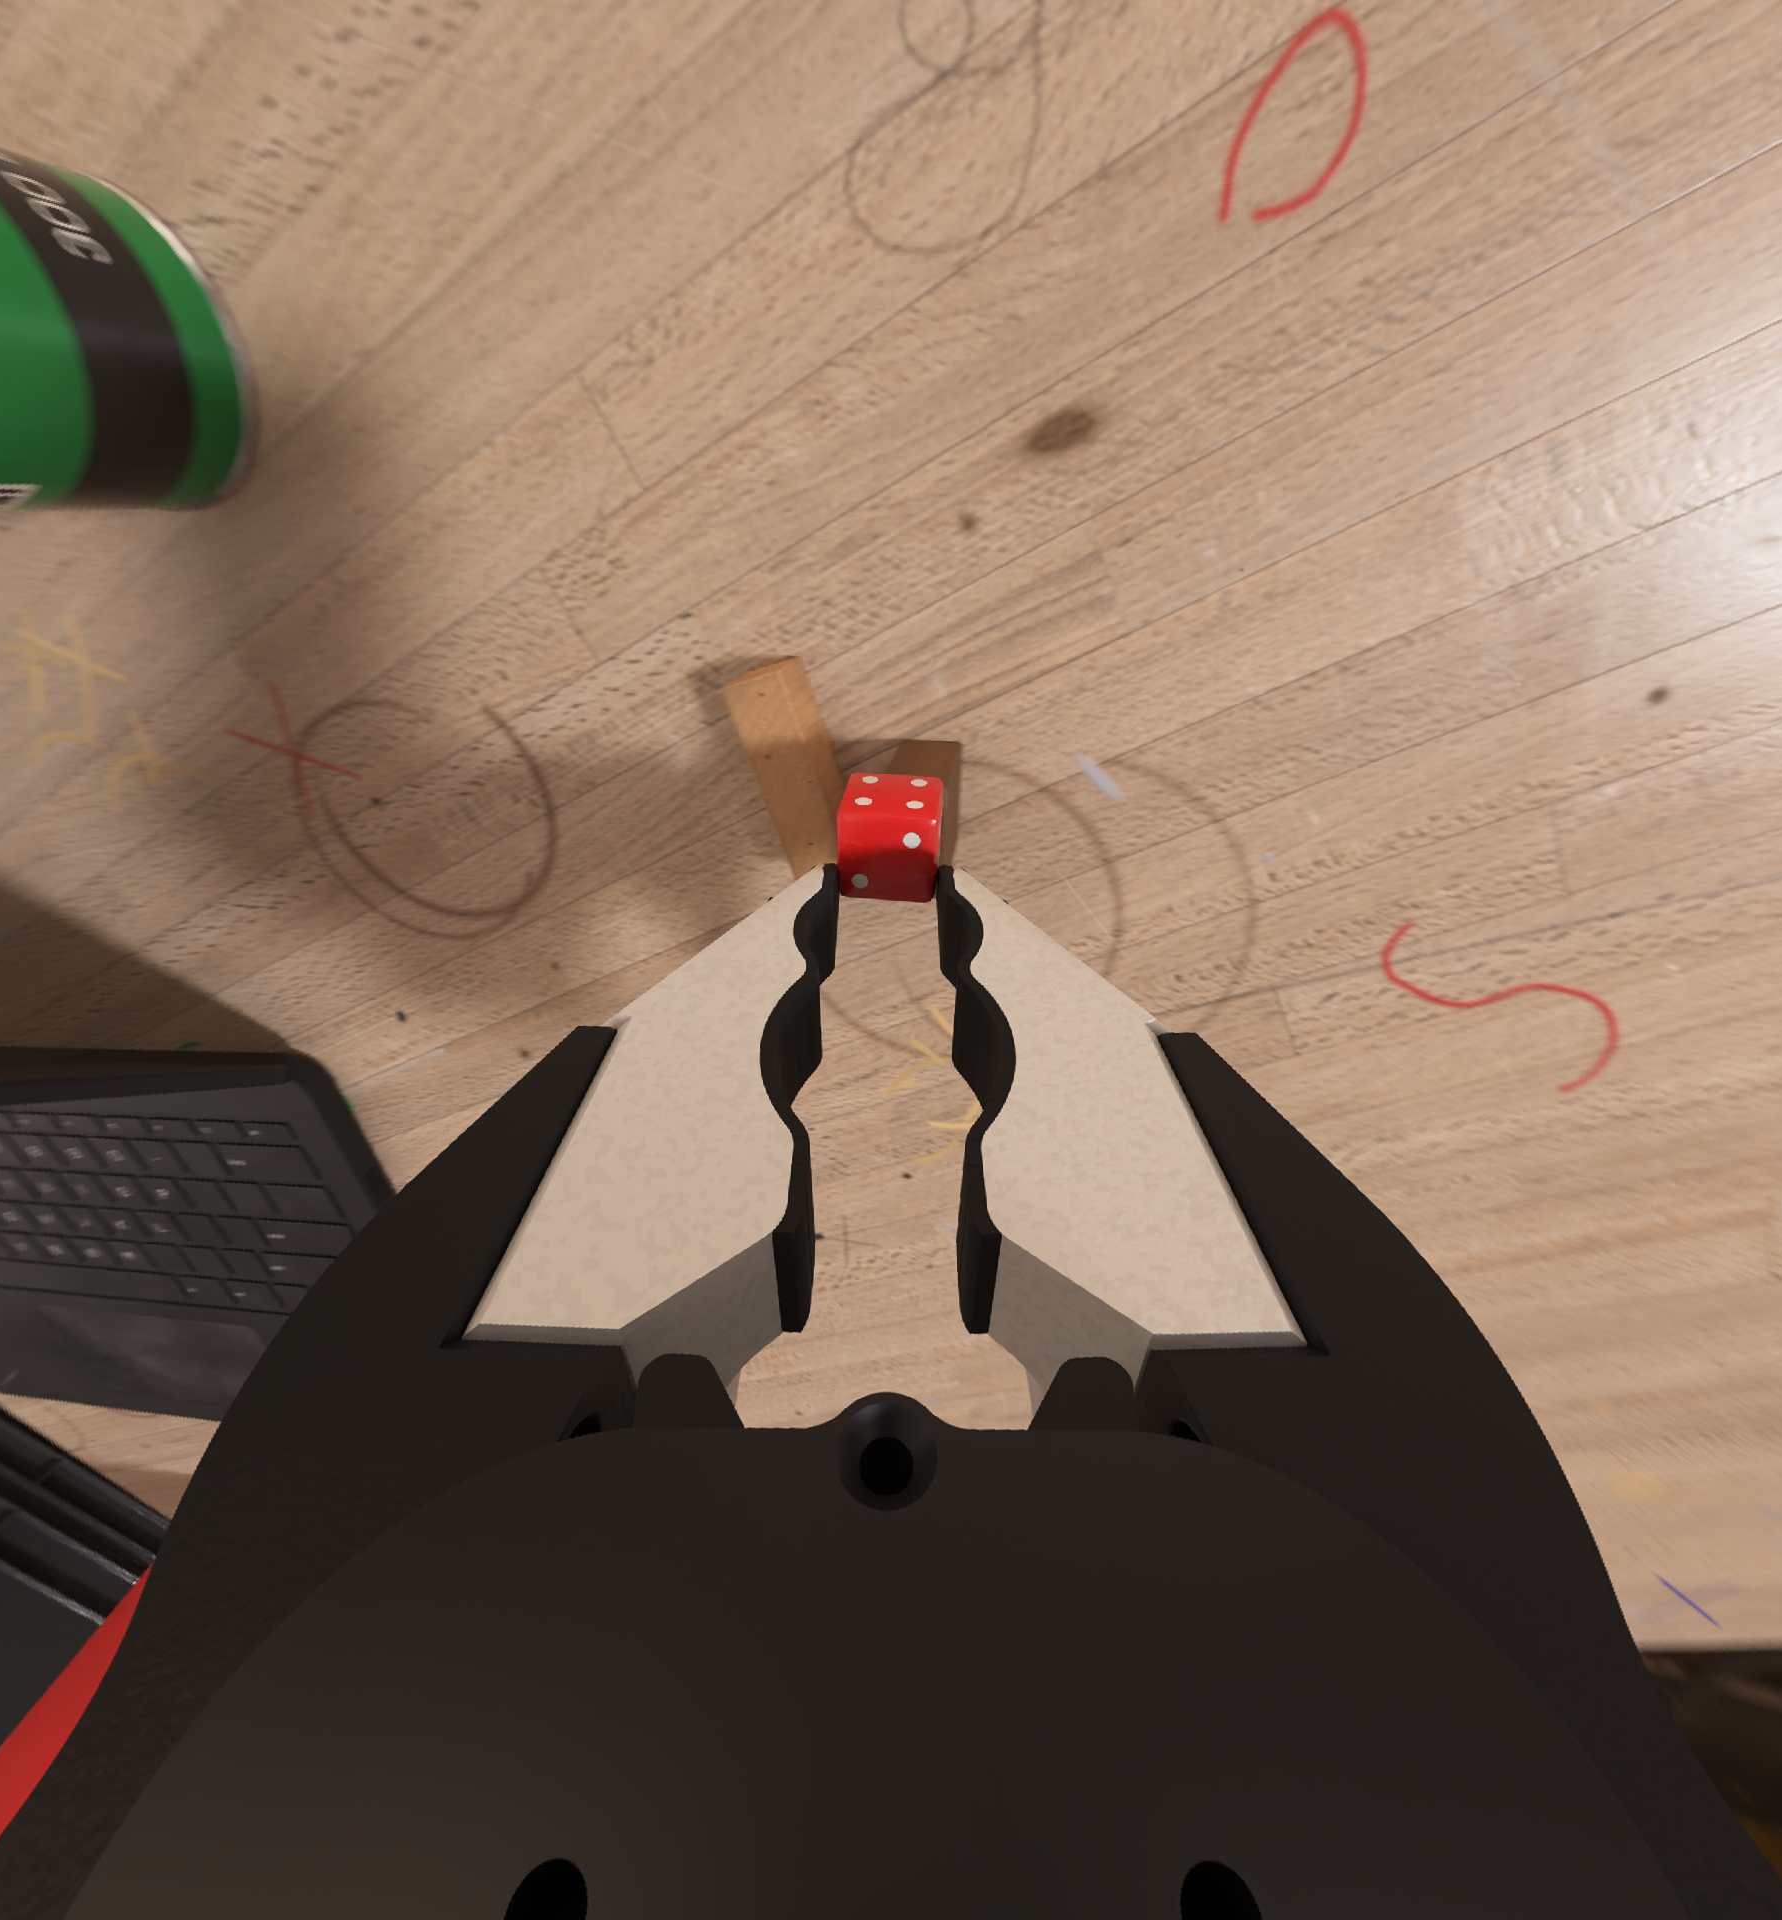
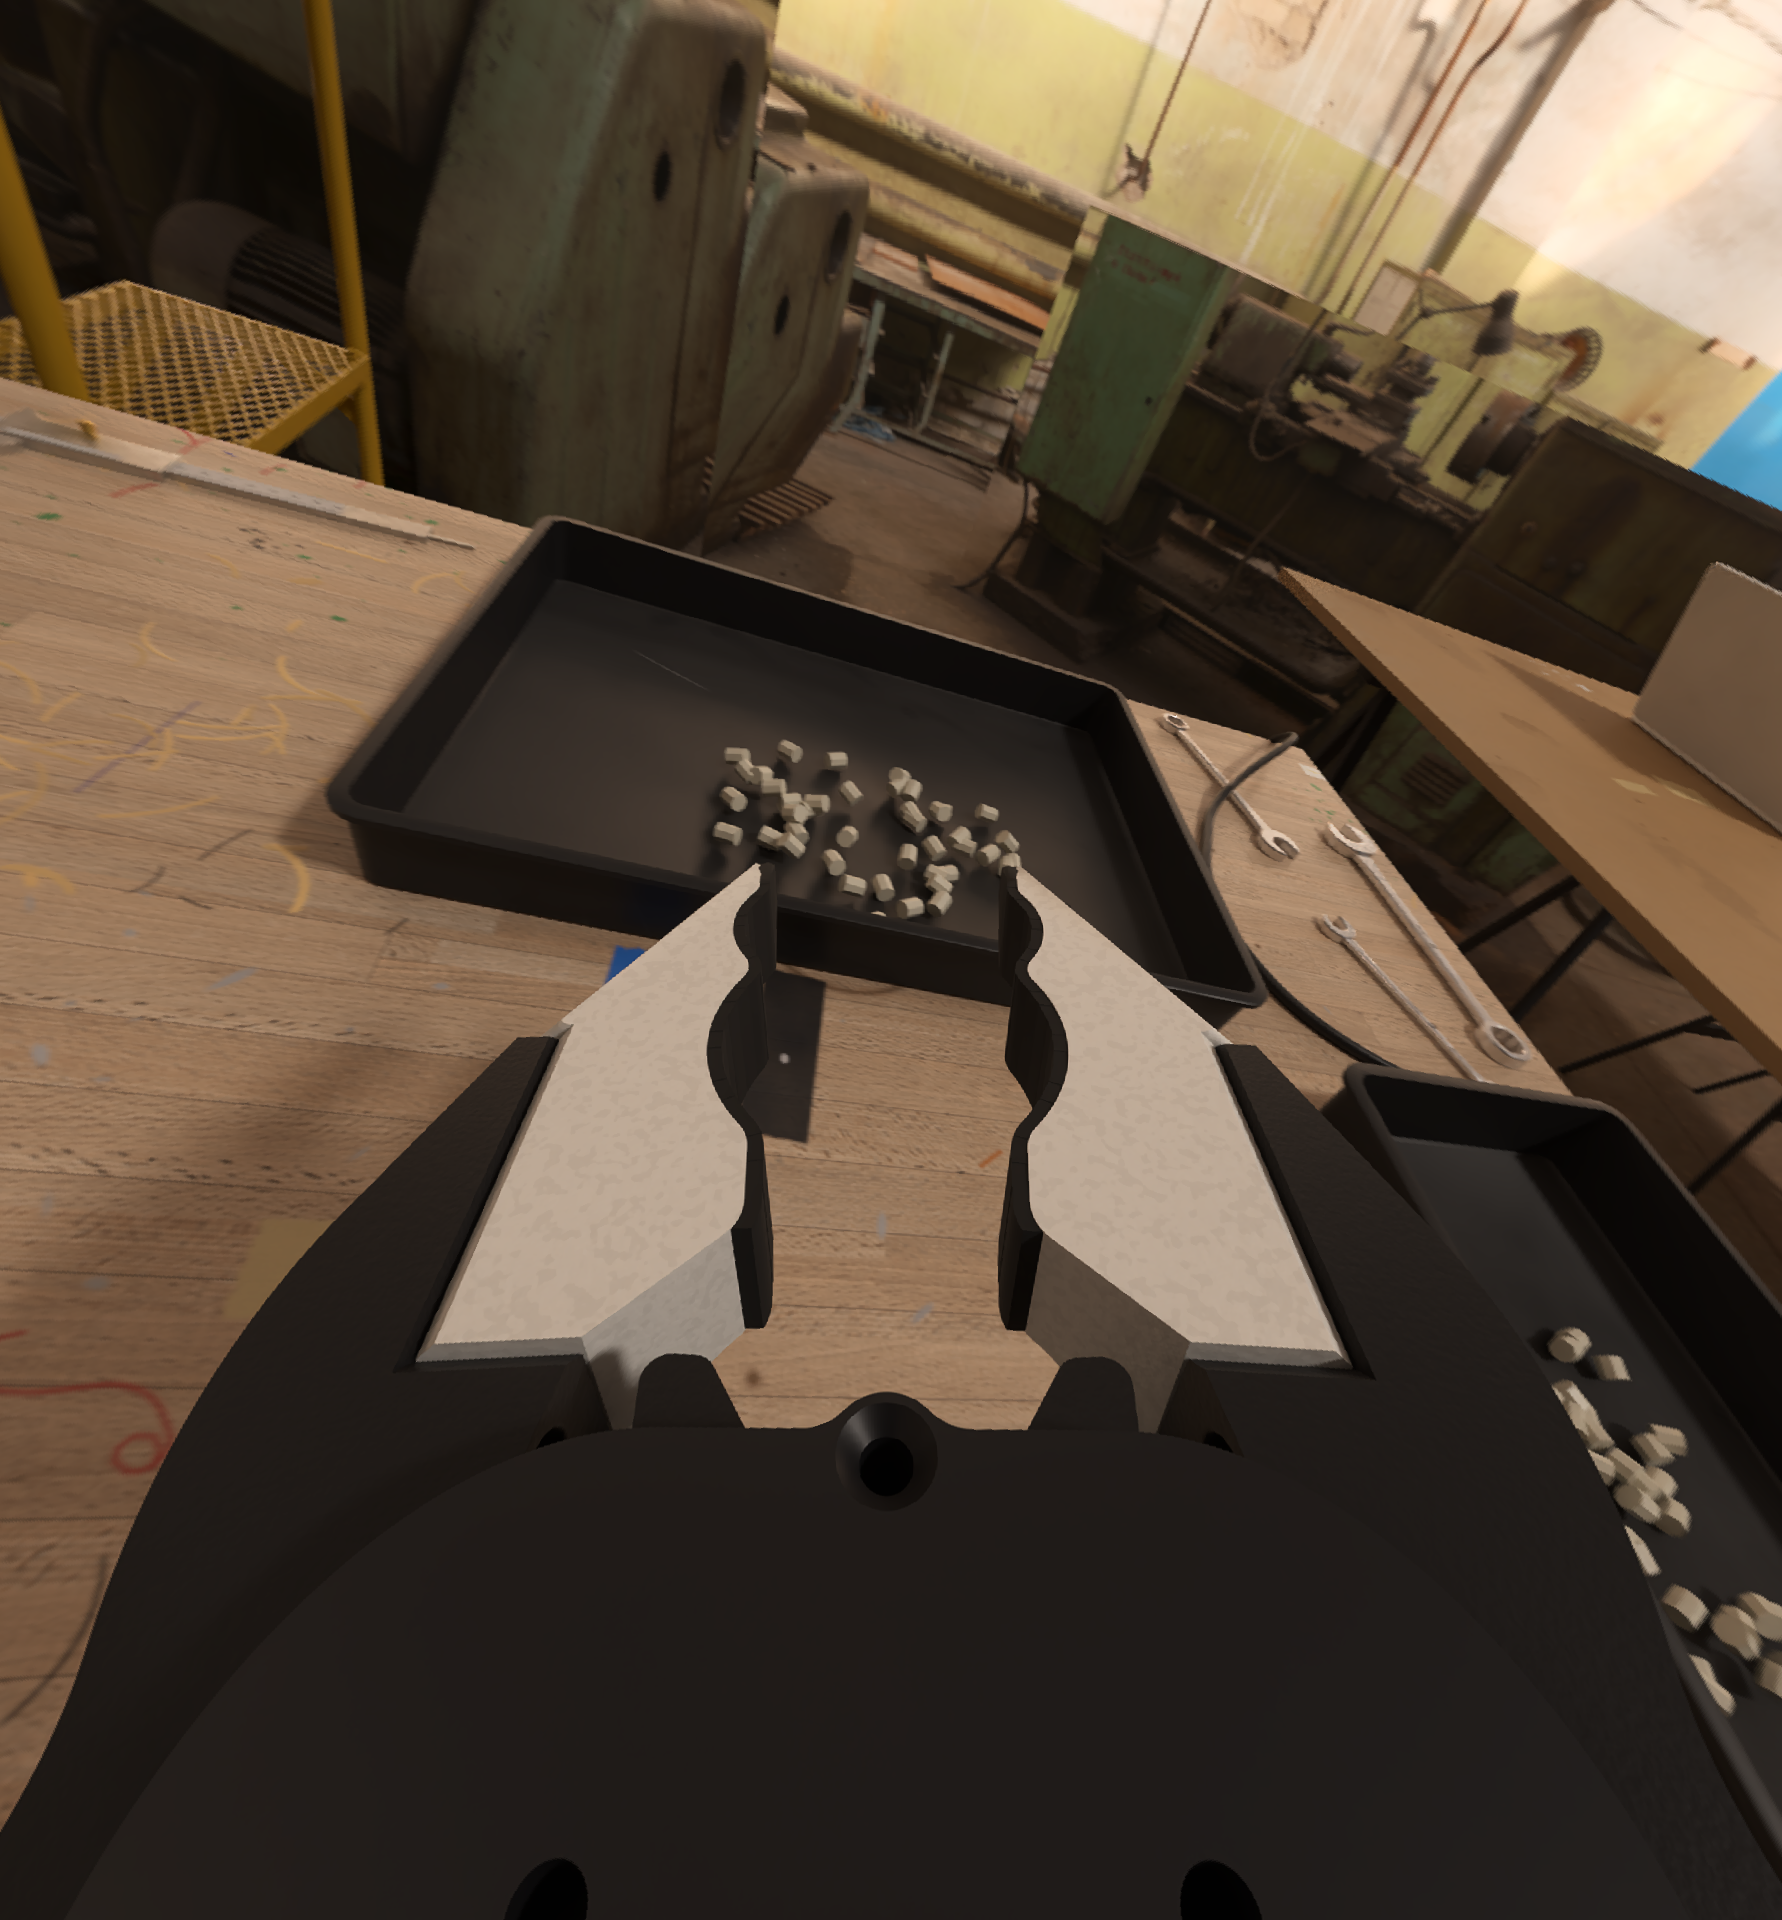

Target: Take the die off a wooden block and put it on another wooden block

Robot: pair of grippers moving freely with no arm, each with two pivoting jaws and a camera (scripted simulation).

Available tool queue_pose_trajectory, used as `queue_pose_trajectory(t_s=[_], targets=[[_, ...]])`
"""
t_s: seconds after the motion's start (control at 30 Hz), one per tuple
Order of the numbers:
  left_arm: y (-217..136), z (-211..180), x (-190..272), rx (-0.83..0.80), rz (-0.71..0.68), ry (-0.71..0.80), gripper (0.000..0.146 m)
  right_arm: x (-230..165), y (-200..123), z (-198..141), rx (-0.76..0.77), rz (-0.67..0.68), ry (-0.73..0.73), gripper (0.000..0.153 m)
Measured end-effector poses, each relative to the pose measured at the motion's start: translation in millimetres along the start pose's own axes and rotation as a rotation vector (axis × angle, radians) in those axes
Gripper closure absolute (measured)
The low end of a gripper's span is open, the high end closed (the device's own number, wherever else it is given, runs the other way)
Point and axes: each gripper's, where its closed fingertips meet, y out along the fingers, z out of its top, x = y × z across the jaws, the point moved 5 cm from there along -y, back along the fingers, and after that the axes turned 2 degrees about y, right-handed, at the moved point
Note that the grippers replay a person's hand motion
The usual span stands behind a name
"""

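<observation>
Left wrist view: left gripper (image 1: 887,883) clenched on the red die (image 1: 888,847) at centre frame — two wooden blocks (image 1: 783,758) lie just beyond it, long axes pointing up-frame. Right gripper (image 2: 887,883) gapes, holding nothing, before a black tray (image 2: 575,727) of small pale pieces (image 2: 856,831) — another tray (image 2: 1552,1174) lower right.
</observation>
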Motion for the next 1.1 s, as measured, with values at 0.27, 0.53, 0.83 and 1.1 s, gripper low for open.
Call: queue_pose_trajectory(t_s=[0.27, 0.53, 0.83, 1.1], targets=[[-4, -4, -21, 0.100, 0.041, -0.154, 0.127, -13, -5, 5, 0.026, 0.083, 0.037, 0.110], [7, -1, -19, -0.016, 0.046, -0.243, 0.127, -12, -8, 8, 0.049, 0.108, 0.085, 0.110], [15, 0, -20, -0.075, 0.132, -0.279, 0.127, -15, -13, 13, 0.076, 0.141, 0.088, 0.110], [22, 0, -20, -0.063, 0.103, -0.314, 0.128, -18, -17, 17, 0.094, 0.157, 0.083, 0.110]])
